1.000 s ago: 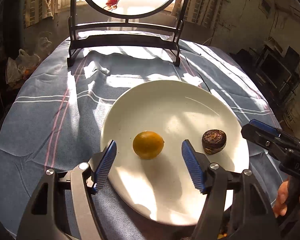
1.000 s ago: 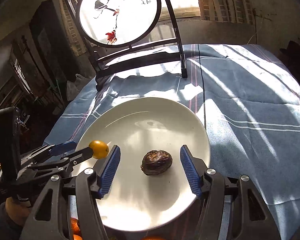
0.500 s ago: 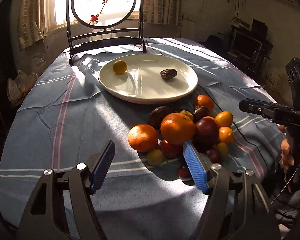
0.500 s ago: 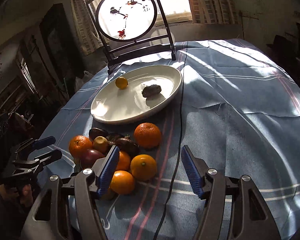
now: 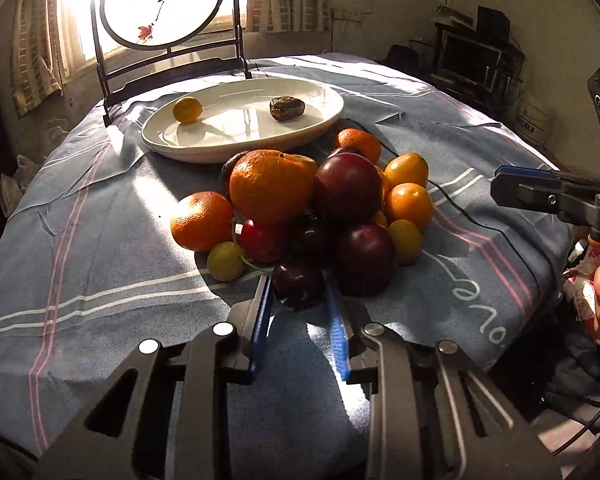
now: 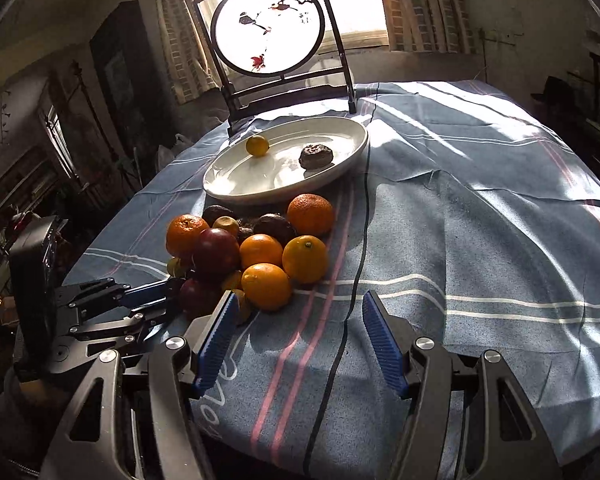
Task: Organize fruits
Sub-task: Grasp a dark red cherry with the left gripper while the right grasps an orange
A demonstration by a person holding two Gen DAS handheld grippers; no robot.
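Observation:
A heap of fruit [image 5: 308,208] lies on the blue tablecloth: oranges, dark red plums, small yellow fruits. My left gripper [image 5: 298,294] is shut on a small dark plum [image 5: 298,284] at the heap's near edge. A white plate [image 5: 236,128] behind the heap holds a small yellow fruit [image 5: 187,109] and a dark wrinkled fruit [image 5: 287,109]. My right gripper [image 6: 296,316] is open and empty, low over the cloth just right of the heap [image 6: 256,248]. The left gripper also shows in the right wrist view [image 6: 168,296] at the heap's left side.
A round painted screen on a dark stand [image 6: 268,32] stands behind the plate [image 6: 236,184]. A black cable [image 6: 360,240] runs down the cloth beside the heap. The table's edge [image 5: 540,280] drops off at the right. Furniture and clutter surround the table.
Both grippers pulled back from the plate toward the fruit heap. My left gripper then moved in low and closed on the small dark plum. My right gripper stayed open.

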